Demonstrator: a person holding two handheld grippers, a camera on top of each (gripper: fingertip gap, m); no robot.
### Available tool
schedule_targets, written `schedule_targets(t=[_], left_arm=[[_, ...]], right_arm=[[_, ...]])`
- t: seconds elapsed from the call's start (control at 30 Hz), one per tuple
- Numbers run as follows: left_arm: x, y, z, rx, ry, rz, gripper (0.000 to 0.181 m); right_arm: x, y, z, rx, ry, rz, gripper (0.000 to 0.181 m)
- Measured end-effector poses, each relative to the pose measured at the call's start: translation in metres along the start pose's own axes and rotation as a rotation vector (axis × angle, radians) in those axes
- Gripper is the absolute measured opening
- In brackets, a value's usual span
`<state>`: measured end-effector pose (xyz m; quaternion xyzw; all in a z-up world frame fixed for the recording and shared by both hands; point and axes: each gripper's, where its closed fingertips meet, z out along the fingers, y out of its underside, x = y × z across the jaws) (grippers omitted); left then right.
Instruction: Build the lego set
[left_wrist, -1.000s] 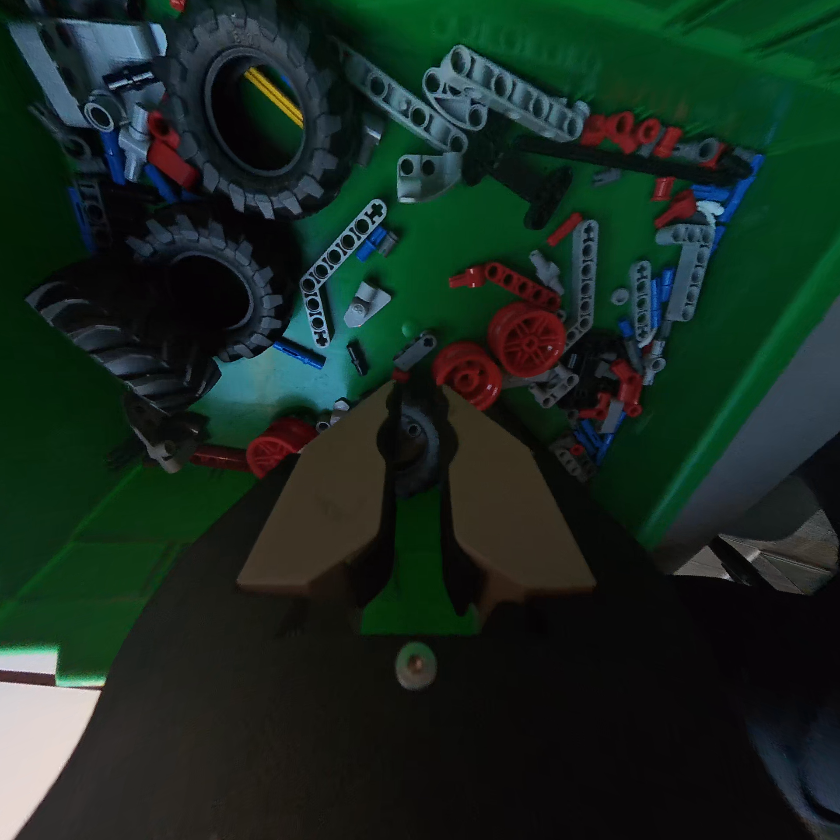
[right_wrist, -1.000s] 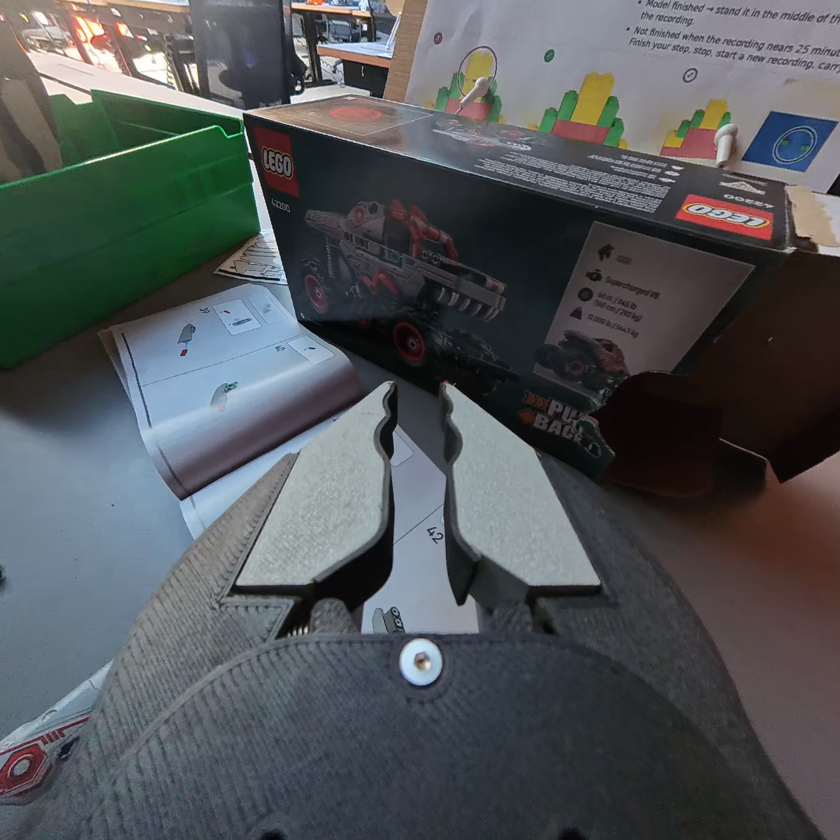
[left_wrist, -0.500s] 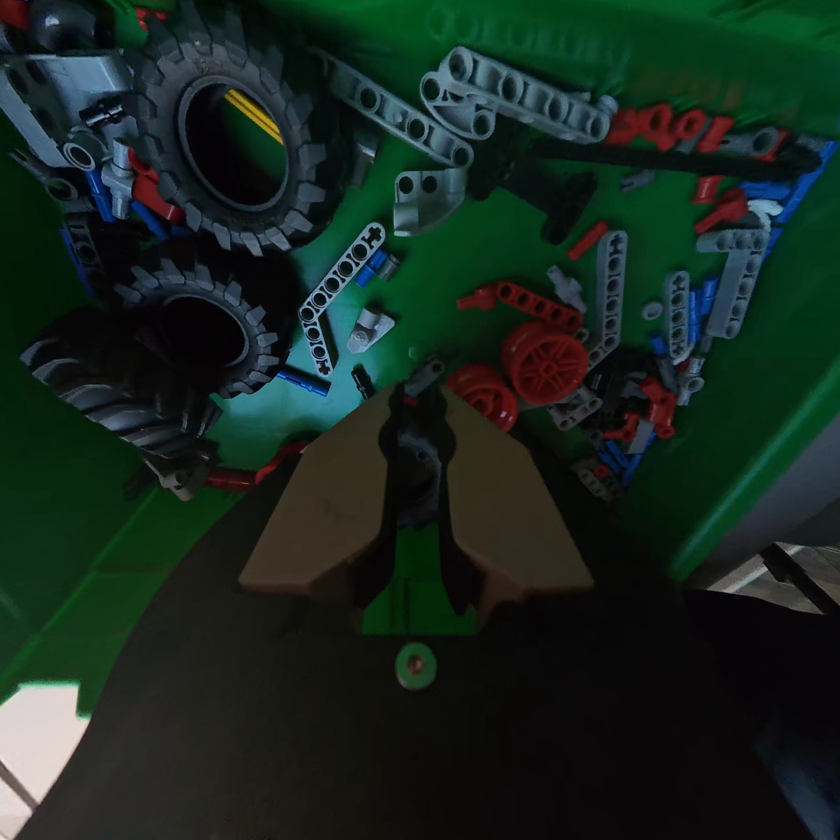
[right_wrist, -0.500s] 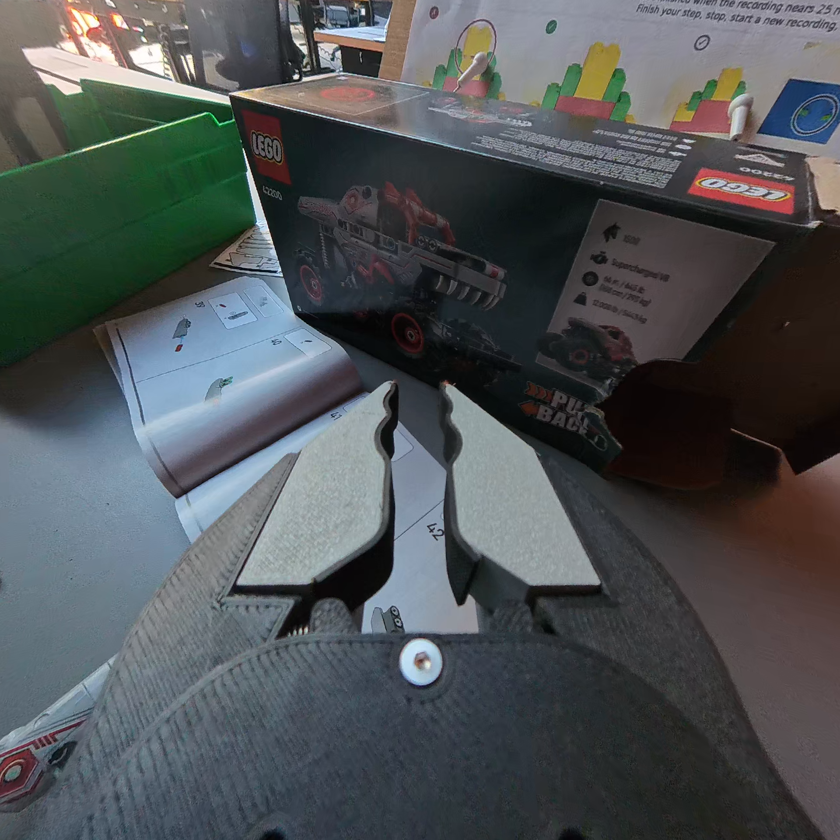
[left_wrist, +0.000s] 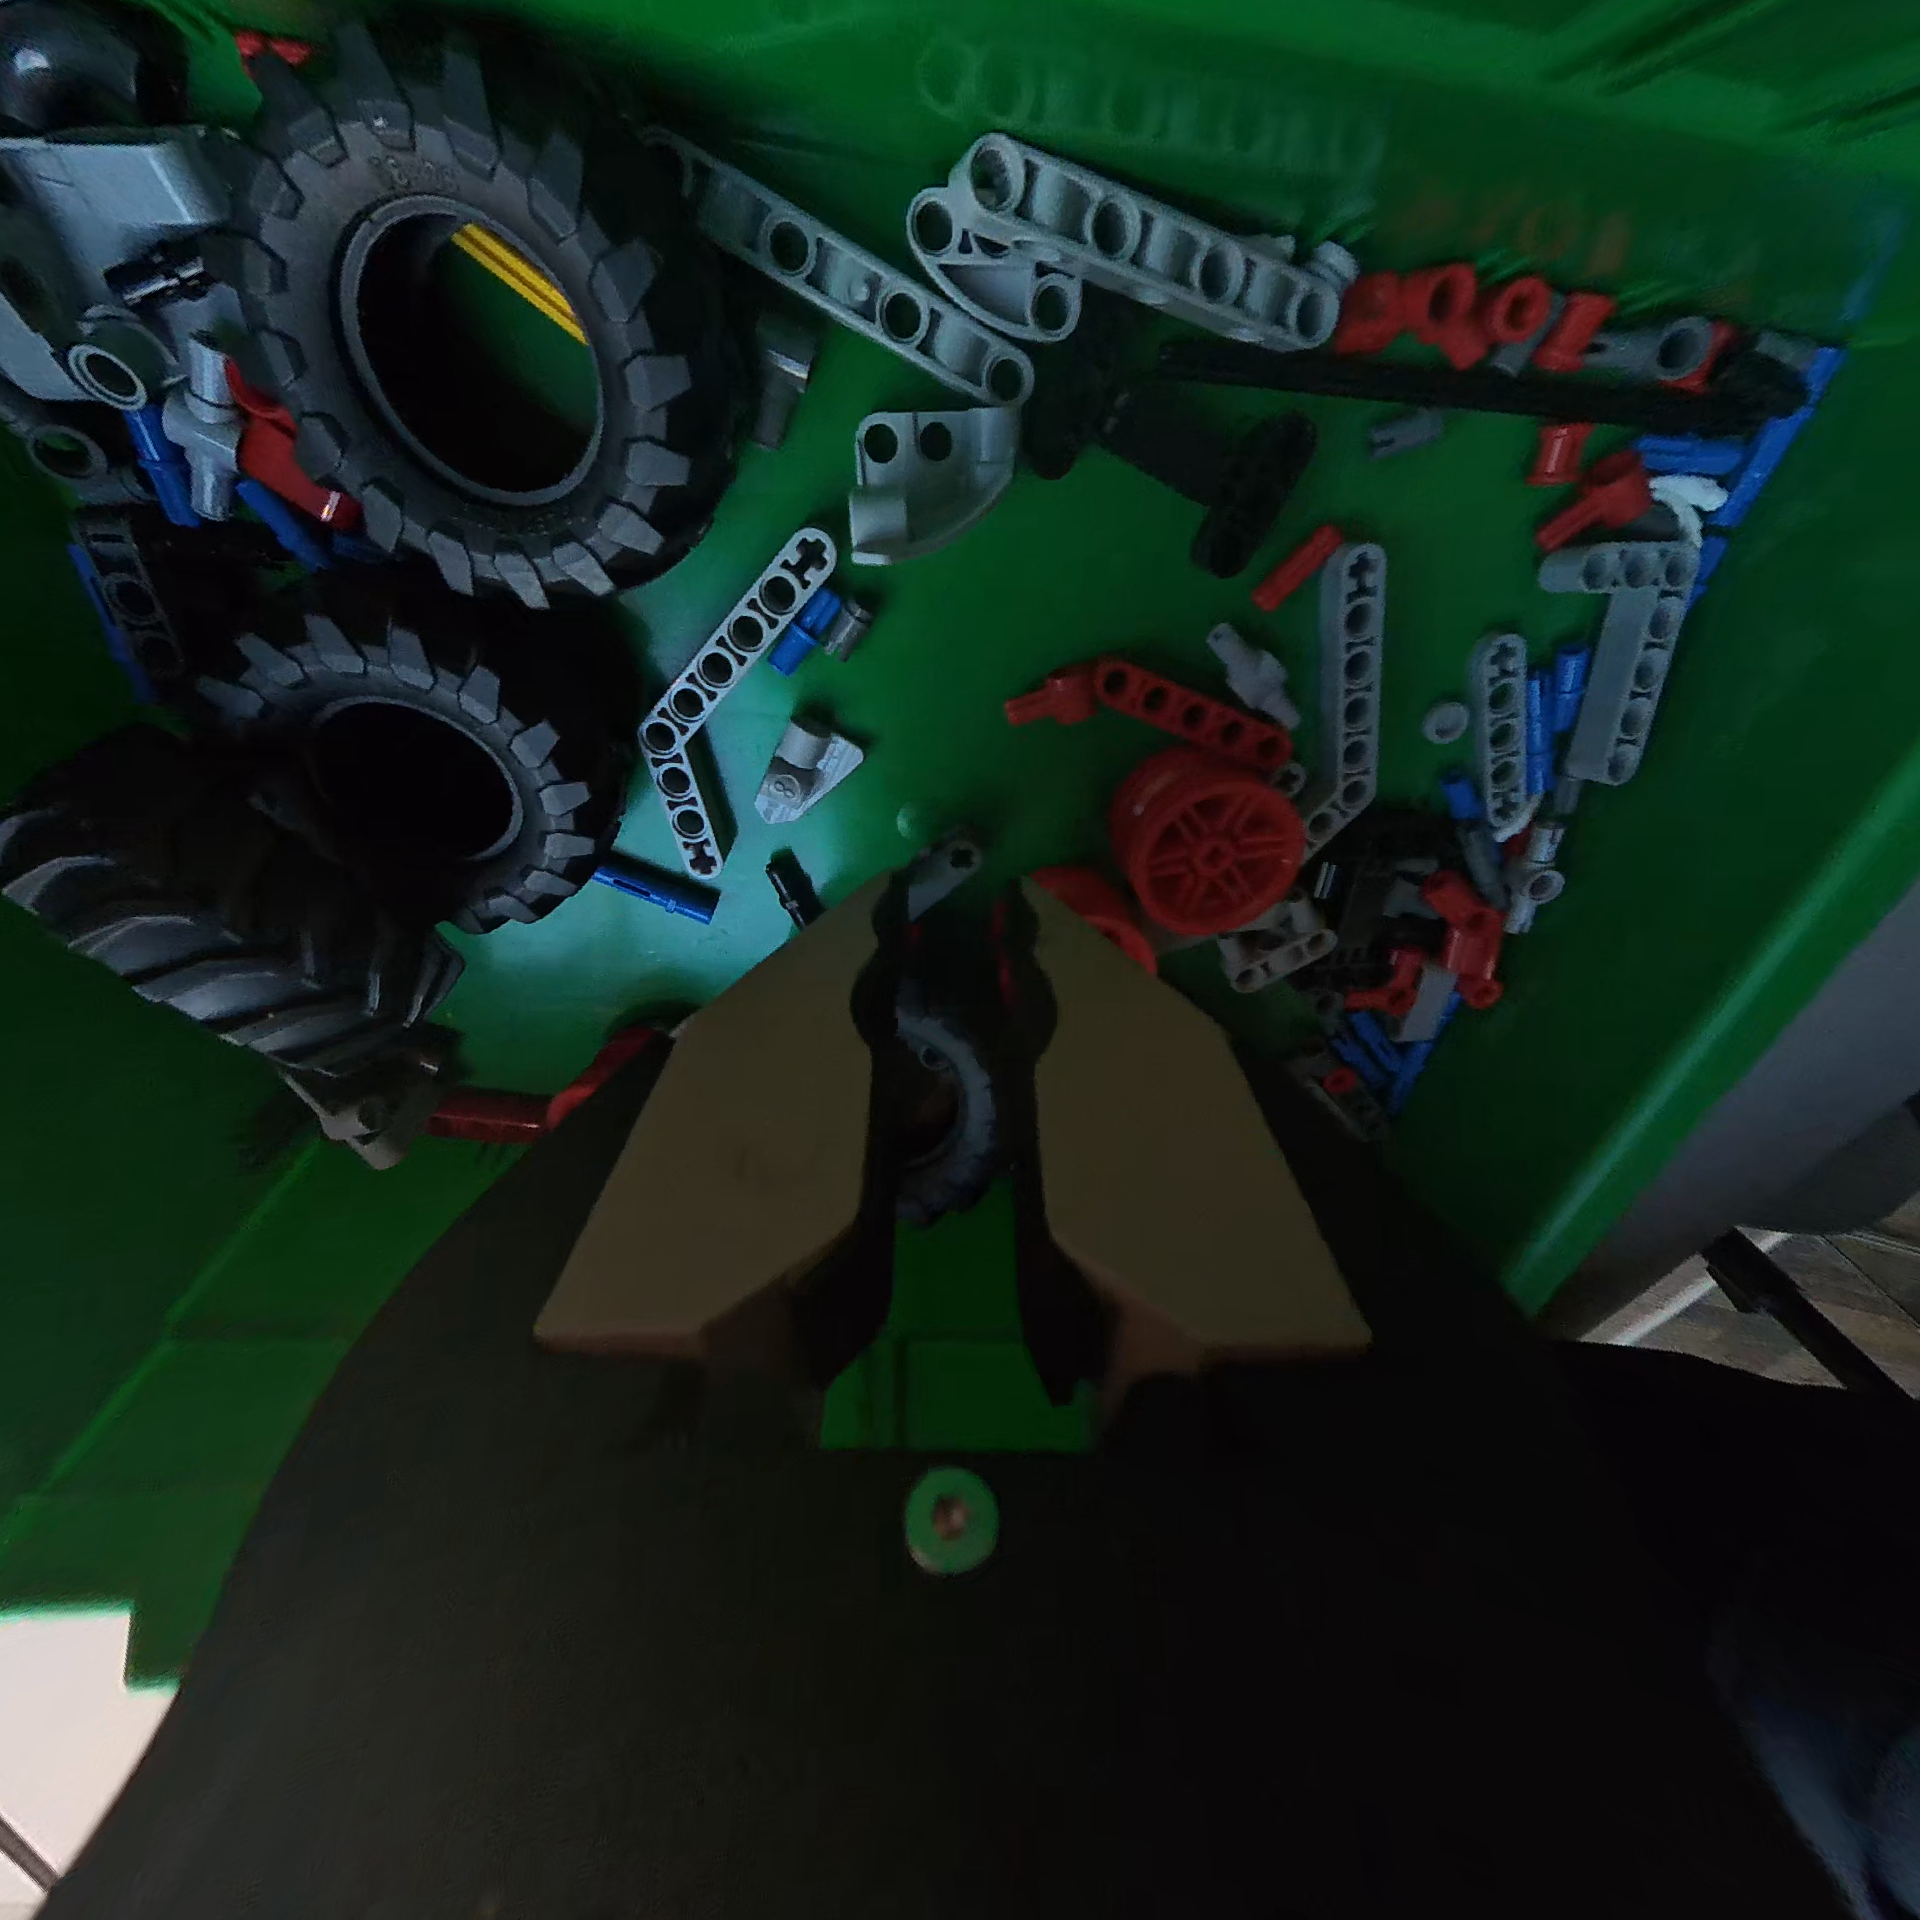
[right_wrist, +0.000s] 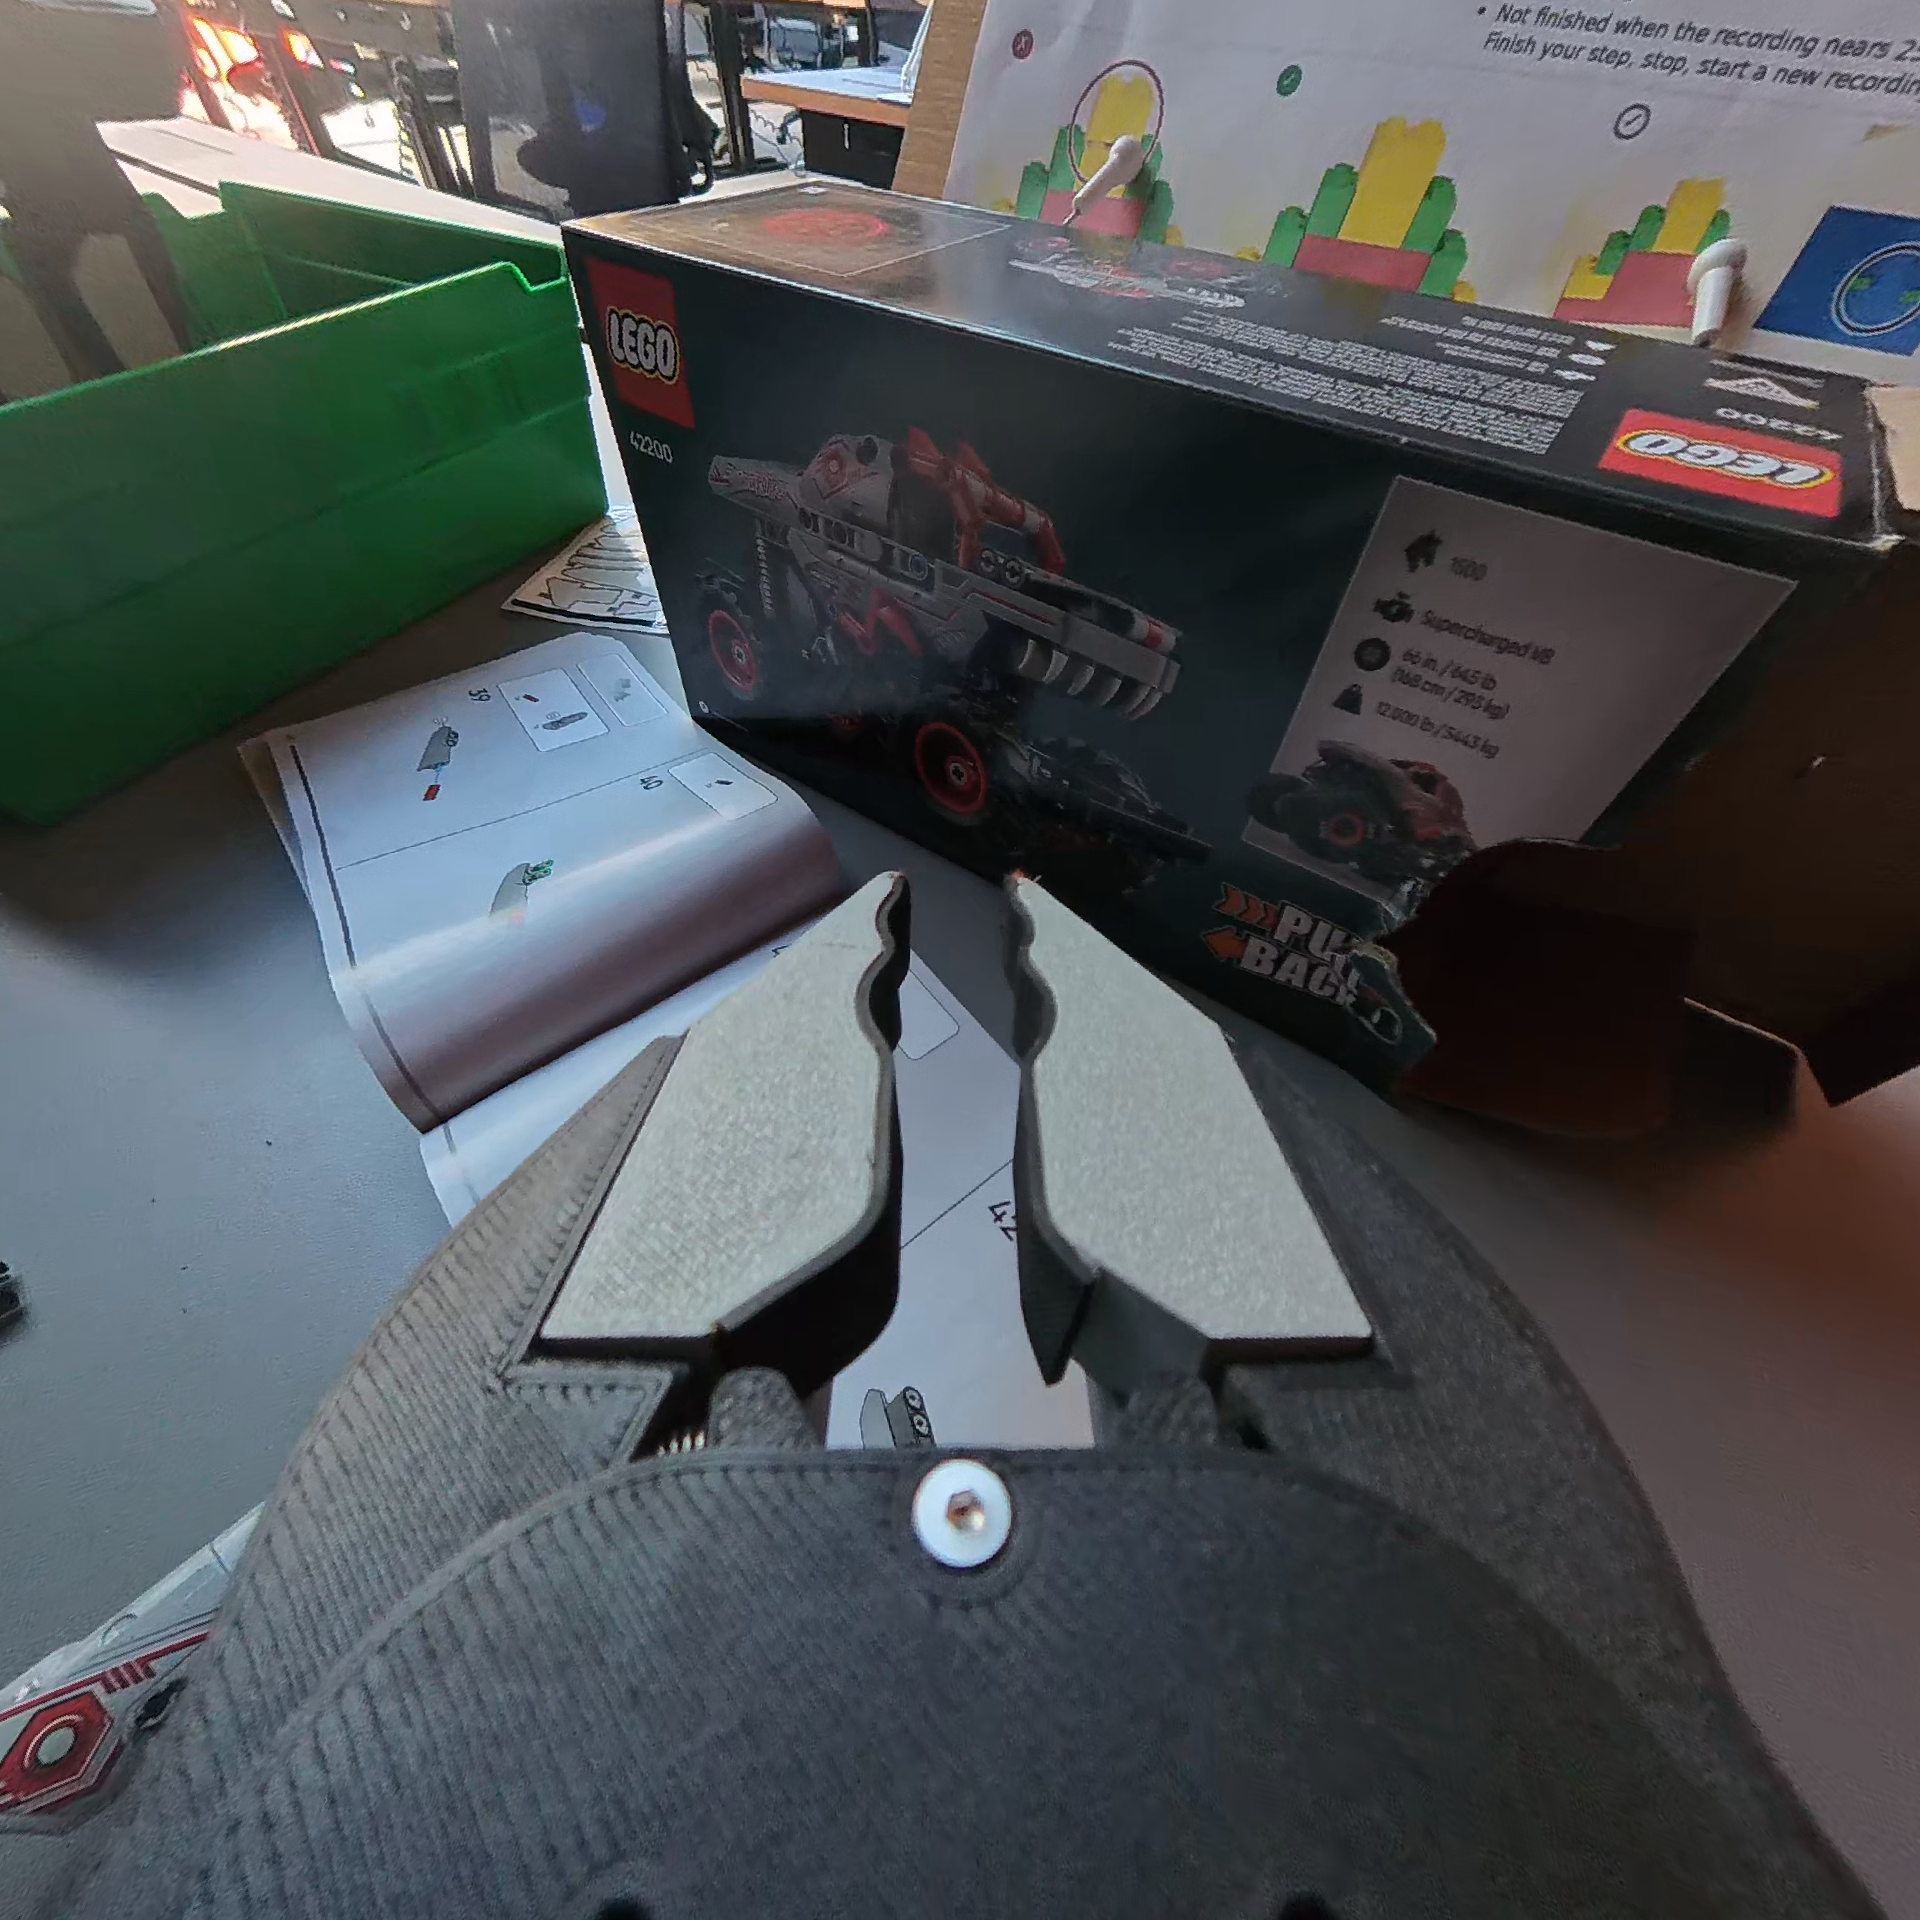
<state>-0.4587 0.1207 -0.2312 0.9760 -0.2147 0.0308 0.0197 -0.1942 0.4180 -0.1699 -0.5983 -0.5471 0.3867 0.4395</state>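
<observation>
Left gripper (left_wrist: 954, 914) is down inside the green bin (left_wrist: 1662, 1060), fingers drawn in on a small dark wheel (left_wrist: 951, 1101) that sits between the pads (grip looks firm, though the light is poor). Loose parts lie across the bin floor: three large black tyres (left_wrist: 473, 343) at the left, a red wheel hub (left_wrist: 1210, 854) just right of the fingertips, grey beams (left_wrist: 1127, 244) along the far wall, a bent light-grey beam (left_wrist: 727, 691) near the middle, and a heap of small blue, red and grey pins (left_wrist: 1455, 935) at the right.

Right gripper (right_wrist: 954, 904) hangs over the grey table (right_wrist: 156, 1143), fingers parted by a narrow gap, holding nothing. Beneath it lies the open instruction booklet (right_wrist: 540, 862); just behind stands the dark set box (right_wrist: 1143, 582), with the green bin (right_wrist: 281, 540) to its left.
</observation>
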Motion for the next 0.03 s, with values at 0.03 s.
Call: schedule_targets(t=[0.03], left_arm=[[-0.0014,0.0007,-0.0011,0.0,-0.01,-0.001,0.017]], right_arm=[[0.0002,-0.0003,-0.0003,0.001,0.0,0.001,0.014]])
